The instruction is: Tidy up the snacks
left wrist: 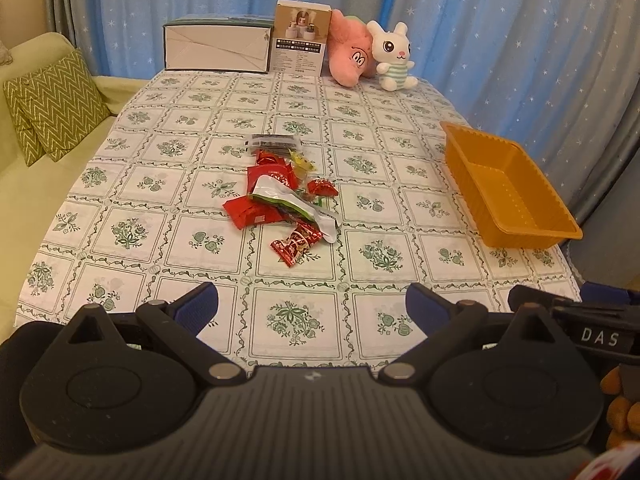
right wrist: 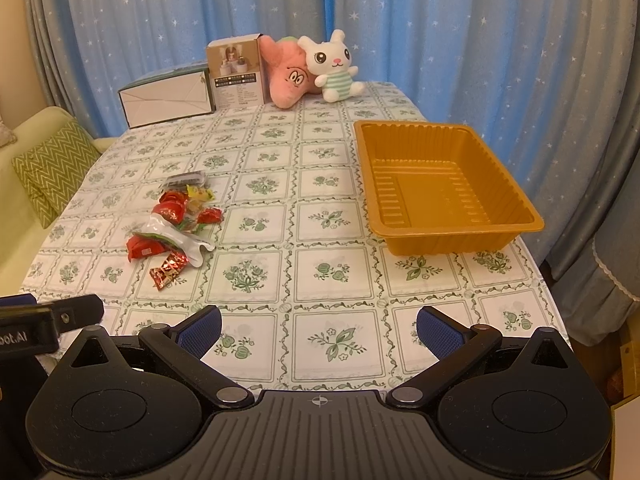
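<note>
A pile of snack packets [left wrist: 282, 188] lies in the middle of the table, mostly red wrappers, one white-and-green pouch [left wrist: 296, 204], a dark packet at the far end [left wrist: 274, 144]. The pile also shows in the right wrist view [right wrist: 178, 224]. An empty orange plastic tray [left wrist: 508, 192] sits at the table's right side, also seen in the right wrist view [right wrist: 440, 184]. My left gripper [left wrist: 312, 306] is open and empty over the near table edge. My right gripper [right wrist: 318, 326] is open and empty, near the front edge, short of the tray.
At the far end stand a white box [left wrist: 218, 48], a small carton [left wrist: 302, 38], a pink plush [left wrist: 352, 54] and a white bunny plush [left wrist: 394, 56]. A sofa with green zigzag cushions [left wrist: 52, 108] lies left. Blue starred curtains hang behind.
</note>
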`<state>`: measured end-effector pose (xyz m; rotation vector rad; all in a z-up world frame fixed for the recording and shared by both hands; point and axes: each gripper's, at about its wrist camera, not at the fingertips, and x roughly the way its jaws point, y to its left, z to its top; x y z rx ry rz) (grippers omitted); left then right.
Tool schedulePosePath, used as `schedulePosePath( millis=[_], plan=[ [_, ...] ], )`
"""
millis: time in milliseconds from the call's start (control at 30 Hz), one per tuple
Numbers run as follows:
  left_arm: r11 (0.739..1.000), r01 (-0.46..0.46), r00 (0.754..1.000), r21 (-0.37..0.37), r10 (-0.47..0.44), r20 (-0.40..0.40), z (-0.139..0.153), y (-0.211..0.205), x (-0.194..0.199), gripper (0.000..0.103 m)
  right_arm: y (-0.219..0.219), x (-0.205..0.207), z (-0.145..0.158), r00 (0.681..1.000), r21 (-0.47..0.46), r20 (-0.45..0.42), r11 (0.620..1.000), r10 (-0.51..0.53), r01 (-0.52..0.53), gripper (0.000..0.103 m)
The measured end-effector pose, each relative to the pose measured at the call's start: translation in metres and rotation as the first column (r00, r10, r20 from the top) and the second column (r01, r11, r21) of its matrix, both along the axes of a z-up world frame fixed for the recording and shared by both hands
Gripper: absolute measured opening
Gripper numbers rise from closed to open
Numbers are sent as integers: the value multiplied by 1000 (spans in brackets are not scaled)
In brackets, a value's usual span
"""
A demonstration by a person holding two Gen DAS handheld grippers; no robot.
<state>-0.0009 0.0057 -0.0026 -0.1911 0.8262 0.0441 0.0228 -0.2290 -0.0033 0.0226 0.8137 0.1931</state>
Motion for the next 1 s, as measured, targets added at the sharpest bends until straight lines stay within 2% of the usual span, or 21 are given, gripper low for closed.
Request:
schedulePosePath(
  millis=[233,367,567,767,867,933,1000],
  plan=[
    [999,-14,1000,-31,14,-21,-10,18,17,99,5,14,-13,1000,12,-9,1000,6,-5,103],
    [1000,6,999,-21,-7,-44,-21,25,32,99,9,25,-22,1000,16,-8,1000,17,-17,103],
    [995,97,994,25,-95,-60,-39,28,60,93,14,47,-37,998,31,2,998,55,-55,103],
    [975,201,979,96,-197,-48,-57,27,86,84,22,72,-55,995,43,4,994,102,-102,102],
    [960,257,966,113,-253,-52,-68,25,97,72,26,84,-64,993,40,2,992,117,-117,102],
    [947,297,955,124,-293,-57,-76,23,104,57,28,90,-69,992,40,0,991,128,-128,102],
    [933,330,944,143,-324,-64,-84,21,110,46,31,96,-74,990,33,-2,990,139,-139,102]
  ],
)
